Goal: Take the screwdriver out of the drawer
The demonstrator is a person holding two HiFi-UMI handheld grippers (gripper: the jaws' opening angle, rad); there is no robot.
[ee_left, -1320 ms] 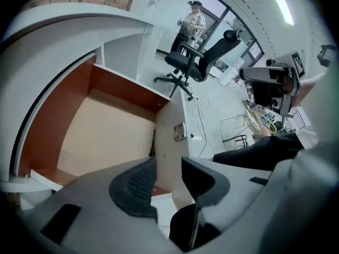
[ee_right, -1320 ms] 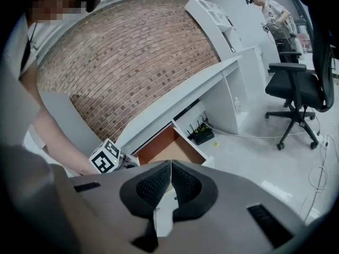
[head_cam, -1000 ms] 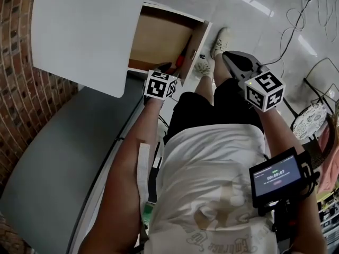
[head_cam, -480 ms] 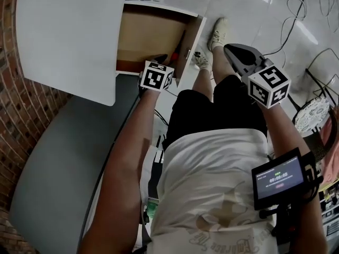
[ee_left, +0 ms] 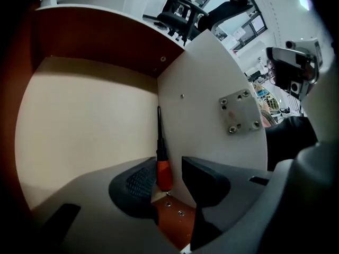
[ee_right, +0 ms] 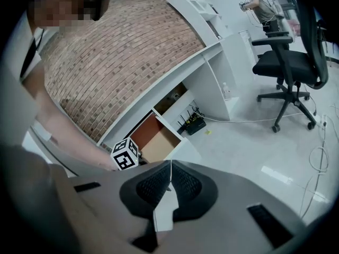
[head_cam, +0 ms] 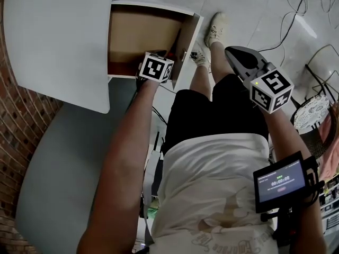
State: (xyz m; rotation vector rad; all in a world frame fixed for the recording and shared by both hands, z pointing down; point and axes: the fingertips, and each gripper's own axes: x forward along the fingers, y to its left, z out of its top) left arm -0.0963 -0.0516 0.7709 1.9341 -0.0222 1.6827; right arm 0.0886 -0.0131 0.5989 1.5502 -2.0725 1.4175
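Observation:
The open drawer [head_cam: 139,32] has a beige bottom [ee_left: 85,126] and a white front panel [ee_left: 212,115]. A screwdriver [ee_left: 162,165] with an orange handle and thin black shaft lies inside, right along that panel. My left gripper [ee_left: 168,176] is down in the drawer and open, with the orange handle between its jaws, close to the left pad [ee_left: 139,183] and apart from the right one. In the head view only its marker cube [head_cam: 156,67] shows over the drawer. My right gripper [ee_right: 170,183] is shut and empty, held out over the floor [head_cam: 249,62].
A white desktop [head_cam: 53,36] overhangs the drawer on the left, beside a brick wall [head_cam: 16,142]. The person's legs and shoes [head_cam: 214,30] stand right of the drawer. Cables [head_cam: 302,15] lie on the floor, and an office chair [ee_right: 288,62] stands farther off.
My left gripper has gone forward and deeper into the drawer. The right gripper has stayed about where it was, still shut.

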